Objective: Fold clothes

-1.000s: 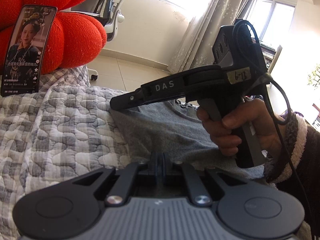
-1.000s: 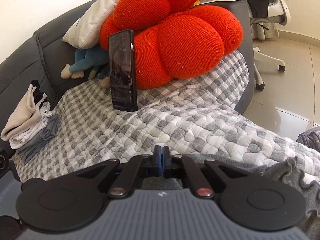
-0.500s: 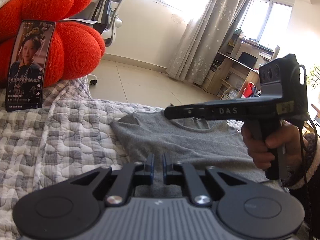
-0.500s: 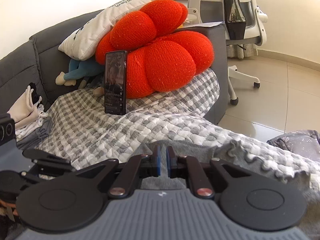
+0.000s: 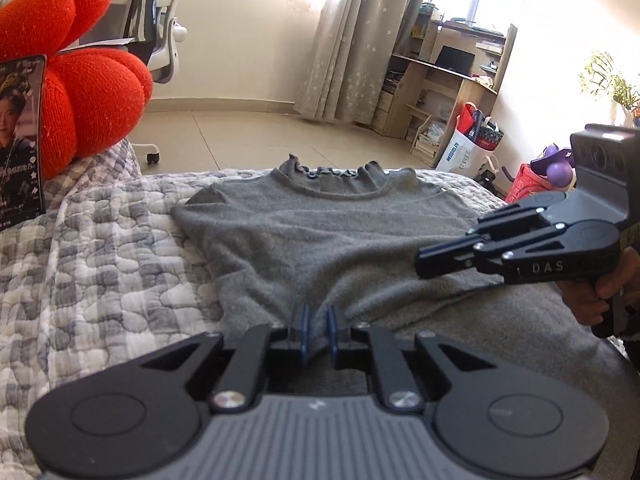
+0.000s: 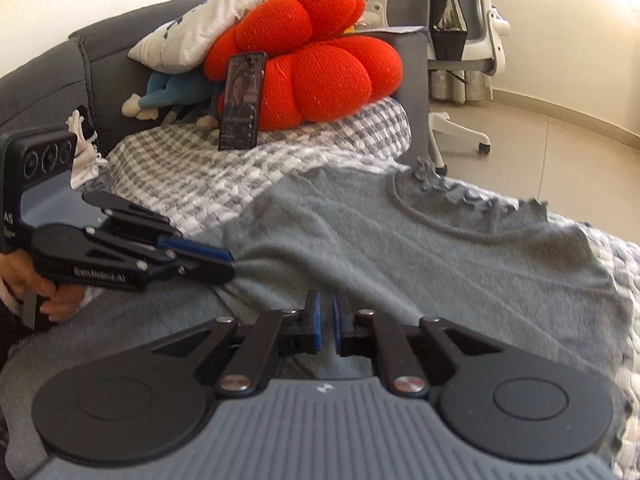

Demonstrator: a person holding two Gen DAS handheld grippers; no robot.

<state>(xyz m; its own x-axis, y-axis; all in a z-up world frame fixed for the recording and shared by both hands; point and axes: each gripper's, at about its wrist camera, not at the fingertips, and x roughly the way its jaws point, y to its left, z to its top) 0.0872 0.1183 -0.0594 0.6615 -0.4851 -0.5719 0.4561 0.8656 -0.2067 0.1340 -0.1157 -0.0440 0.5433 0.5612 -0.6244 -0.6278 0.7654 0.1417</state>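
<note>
A grey sweater with a ruffled collar lies spread on a grey-and-white quilt, collar at the far end. My left gripper is at the sweater's near part, pads nearly together with a ridge of grey fabric pinched between them. In the right wrist view the left gripper has creases of the sweater running to its tips. My right gripper also has its pads close on grey fabric. From the left wrist it shows as the right gripper over a raised fold at the sweater's right side, held by a hand.
A red knitted cushion sits at the sofa's far end with a phone propped against it. Folded clothes lie by the sofa back. A white office chair and tiled floor are beyond the quilt's edge; a desk stands by the curtains.
Both grippers have drawn back from the collar end toward the near part of the sweater. The right gripper has swung off to the right. Both sets of pads went from fully together to slightly apart.
</note>
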